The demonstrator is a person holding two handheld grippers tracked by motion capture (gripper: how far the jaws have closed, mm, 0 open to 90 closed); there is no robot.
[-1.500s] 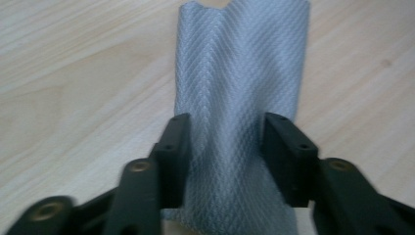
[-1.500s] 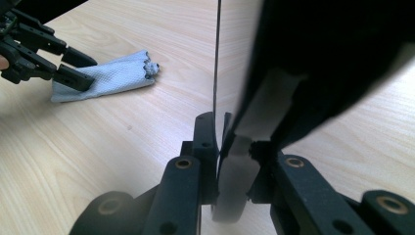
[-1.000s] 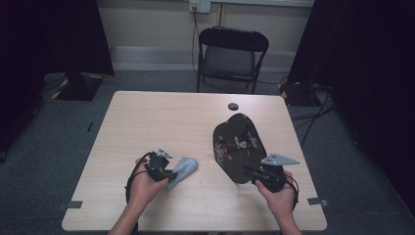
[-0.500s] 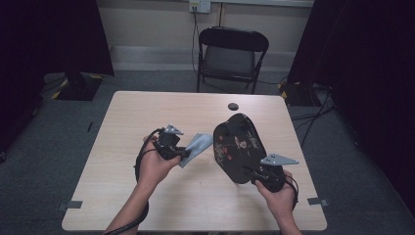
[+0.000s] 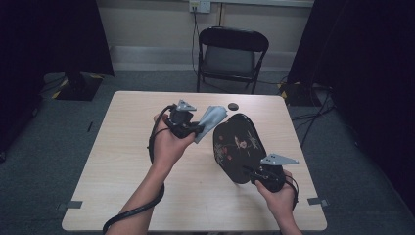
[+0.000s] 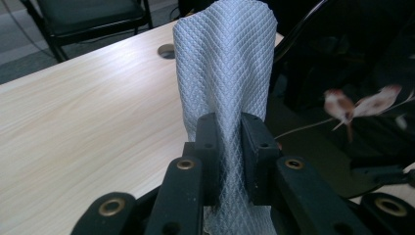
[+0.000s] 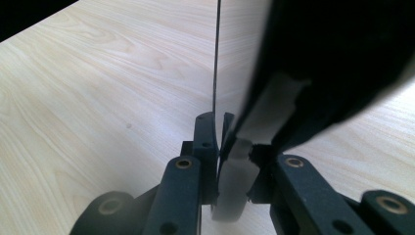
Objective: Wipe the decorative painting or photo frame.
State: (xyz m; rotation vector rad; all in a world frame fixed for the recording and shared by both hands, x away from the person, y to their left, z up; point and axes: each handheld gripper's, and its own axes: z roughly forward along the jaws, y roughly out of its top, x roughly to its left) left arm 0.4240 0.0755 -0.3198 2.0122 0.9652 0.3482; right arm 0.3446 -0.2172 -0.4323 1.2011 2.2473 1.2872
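Now the wiping step looks about to start: the right claw (image 5: 256, 172) clenches the tray (image 5: 238, 147) by its near rim, tilting it up off the tabletop (image 5: 122, 161), while the left claw (image 5: 197, 129) grips the cloth (image 5: 211, 121) just beside it. Next, press cloth onto the tray's face.

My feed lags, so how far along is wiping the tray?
Done: both grips. The right gripper clamps the black lacquered tray with floral decoration by its rim, tilted up. In hand: the left gripper pinches the light blue-grey waffle-textured cloth beside the tray. Left: the wiping itself.
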